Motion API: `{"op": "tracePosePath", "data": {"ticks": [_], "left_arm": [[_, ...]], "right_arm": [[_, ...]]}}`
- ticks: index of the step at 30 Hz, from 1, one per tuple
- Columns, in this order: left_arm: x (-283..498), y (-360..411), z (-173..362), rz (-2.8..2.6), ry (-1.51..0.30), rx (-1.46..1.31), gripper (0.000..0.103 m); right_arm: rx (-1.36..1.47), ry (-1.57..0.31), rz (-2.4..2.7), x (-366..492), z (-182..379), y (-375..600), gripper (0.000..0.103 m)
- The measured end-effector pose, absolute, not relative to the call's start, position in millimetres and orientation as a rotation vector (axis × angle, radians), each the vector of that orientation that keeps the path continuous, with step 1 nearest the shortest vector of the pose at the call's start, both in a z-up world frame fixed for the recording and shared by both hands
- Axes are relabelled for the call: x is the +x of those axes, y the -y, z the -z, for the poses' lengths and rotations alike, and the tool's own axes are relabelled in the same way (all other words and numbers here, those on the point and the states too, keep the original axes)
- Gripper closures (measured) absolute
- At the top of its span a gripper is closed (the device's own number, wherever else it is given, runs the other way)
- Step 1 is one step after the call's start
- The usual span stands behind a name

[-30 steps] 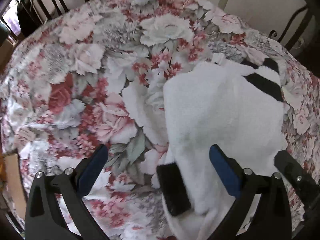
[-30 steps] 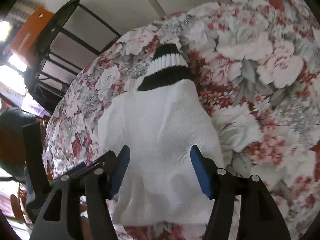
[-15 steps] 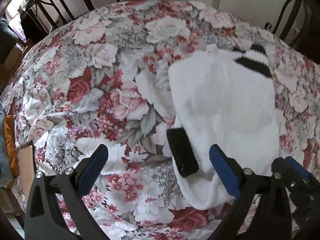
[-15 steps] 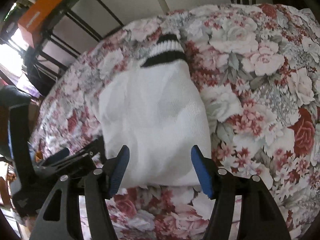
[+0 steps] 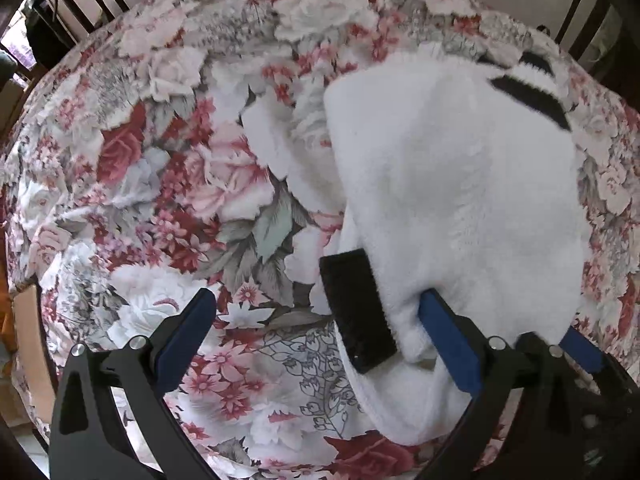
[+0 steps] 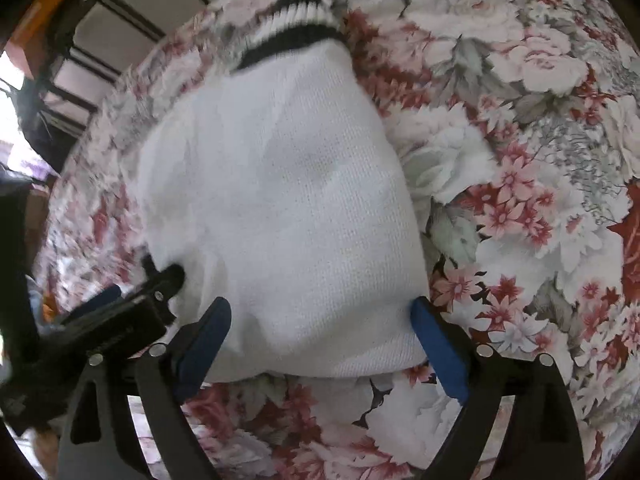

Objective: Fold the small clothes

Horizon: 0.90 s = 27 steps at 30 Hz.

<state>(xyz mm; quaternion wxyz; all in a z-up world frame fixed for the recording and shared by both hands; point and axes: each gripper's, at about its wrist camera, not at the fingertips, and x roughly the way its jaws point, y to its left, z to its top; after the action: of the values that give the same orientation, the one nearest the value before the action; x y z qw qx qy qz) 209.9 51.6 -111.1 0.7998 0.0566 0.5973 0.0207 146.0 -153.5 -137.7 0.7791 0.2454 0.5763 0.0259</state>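
Note:
A white knit sock (image 5: pixel 452 184) with black cuff stripes (image 5: pixel 528 98) lies folded on the floral cloth (image 5: pixel 168 168). It also shows in the right wrist view (image 6: pixel 280 208), cuff (image 6: pixel 296 28) at the far end. My left gripper (image 5: pixel 316 328) is open; its right finger pushes into the sock's near left edge, next to a black striped band (image 5: pixel 356 312). My right gripper (image 6: pixel 320 336) is open, its fingers on either side of the sock's near folded edge. The left gripper's tip (image 6: pixel 120 320) shows at the sock's left edge.
The floral cloth covers a round table (image 6: pixel 560 160). Dark metal chair backs (image 5: pixel 592 12) stand behind it. A metal shelf rack (image 6: pixel 80 40) stands at the far left. A brown board (image 5: pixel 28 344) is beside the table's left edge.
Both grippers have moved closer to the sock. The left gripper's right finger now presses into the sock's edge, and the right gripper's fingers now flank its near fold.

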Motion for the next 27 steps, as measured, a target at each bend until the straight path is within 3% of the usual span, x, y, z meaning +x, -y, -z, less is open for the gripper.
{"op": "tracePosePath", "data": {"ticks": [8,27], "left_arm": [[207,-54,76,0.0,-1.188,0.091,0.004],[242,-37,110,0.055,-1.238,0.105,0.004]], "right_arm": [[0.61,-1.083,-0.03,143,93,186,0.01],[0.635,-1.072,-0.018,189,125,203,0.01]]}}
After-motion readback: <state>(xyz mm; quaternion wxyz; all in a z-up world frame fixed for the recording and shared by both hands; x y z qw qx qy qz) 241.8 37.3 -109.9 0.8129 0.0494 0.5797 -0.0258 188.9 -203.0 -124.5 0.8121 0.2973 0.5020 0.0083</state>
